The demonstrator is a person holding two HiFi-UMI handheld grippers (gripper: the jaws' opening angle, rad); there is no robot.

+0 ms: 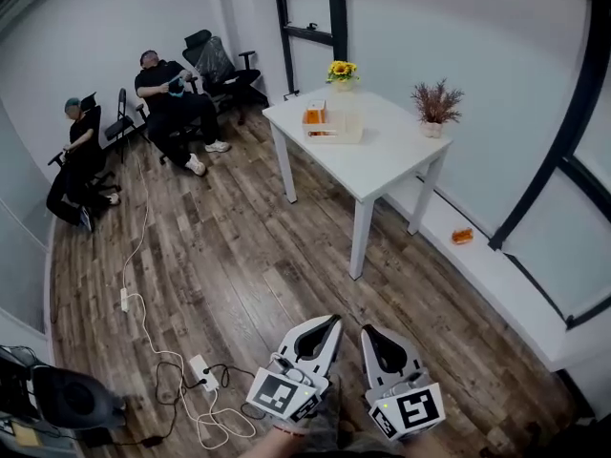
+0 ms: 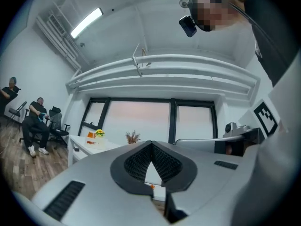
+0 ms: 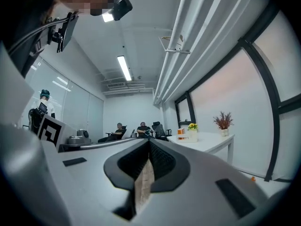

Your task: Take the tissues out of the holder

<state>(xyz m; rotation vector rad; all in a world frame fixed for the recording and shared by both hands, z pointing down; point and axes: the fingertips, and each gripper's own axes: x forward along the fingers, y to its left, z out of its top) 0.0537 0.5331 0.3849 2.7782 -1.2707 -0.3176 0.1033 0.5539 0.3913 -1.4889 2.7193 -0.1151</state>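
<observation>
The tissue holder [image 1: 346, 126], a pale box, stands on a white table [image 1: 391, 156] across the room, with an orange-and-white pack [image 1: 315, 114] against its left side. Both grippers are far from it, low at the bottom of the head view over the wooden floor. My left gripper [image 1: 331, 321] has its jaws closed together with nothing between them. My right gripper [image 1: 367, 331] is likewise shut and empty. In the right gripper view the holder [image 3: 192, 135] shows small on the table [image 3: 211, 142]; in the left gripper view the table [image 2: 87, 147] is at far left.
A sunflower pot [image 1: 341, 71] and a dried-plant pot [image 1: 436, 110] also stand on the table. Two people sit on office chairs [image 1: 177, 98] at the back left. Cables and a power strip [image 1: 202, 371] lie on the floor. A small orange object [image 1: 462, 236] rests on the window ledge.
</observation>
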